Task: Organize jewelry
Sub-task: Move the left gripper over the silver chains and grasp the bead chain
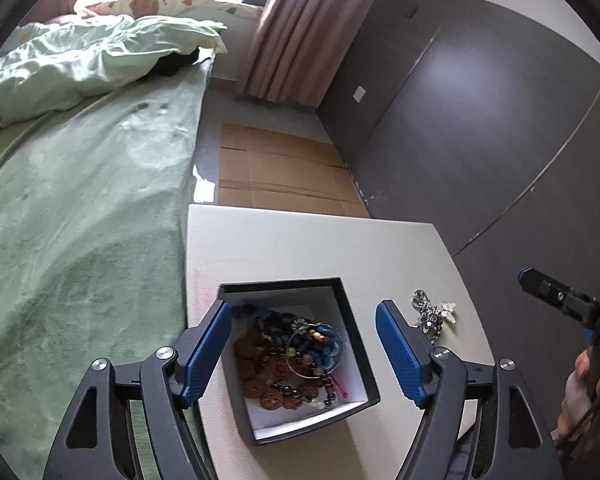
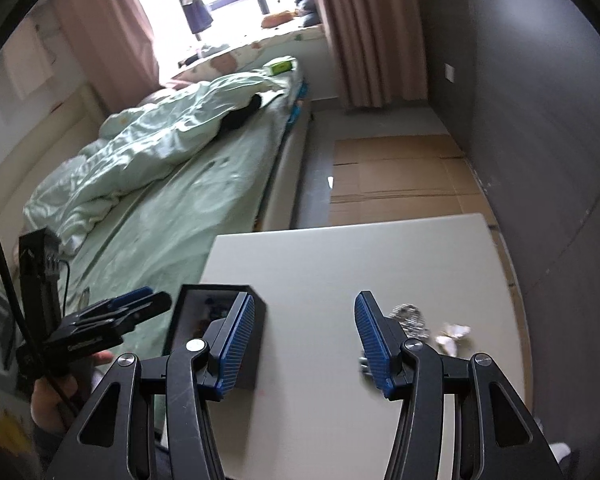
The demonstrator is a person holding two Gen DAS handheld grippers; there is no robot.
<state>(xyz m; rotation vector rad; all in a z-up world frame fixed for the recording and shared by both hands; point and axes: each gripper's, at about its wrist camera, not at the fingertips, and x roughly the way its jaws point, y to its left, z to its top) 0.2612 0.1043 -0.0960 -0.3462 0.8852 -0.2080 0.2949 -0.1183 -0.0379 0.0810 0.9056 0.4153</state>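
Box point(image 1: 356, 344) near table point(image 1: 300, 240) edge, seemingly.

A white table point(image 1: 300, 248) stands beside a bed. On it sits an open black box point(image 1: 356, 344) near the bed-side edge, and well to its right lie a silver ornament point(image 1: 428, 314) touching a small white butterfly clip point(image 1: 449, 309).

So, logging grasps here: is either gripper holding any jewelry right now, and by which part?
Nothing is held: left gripper and right gripper are both open and empty.
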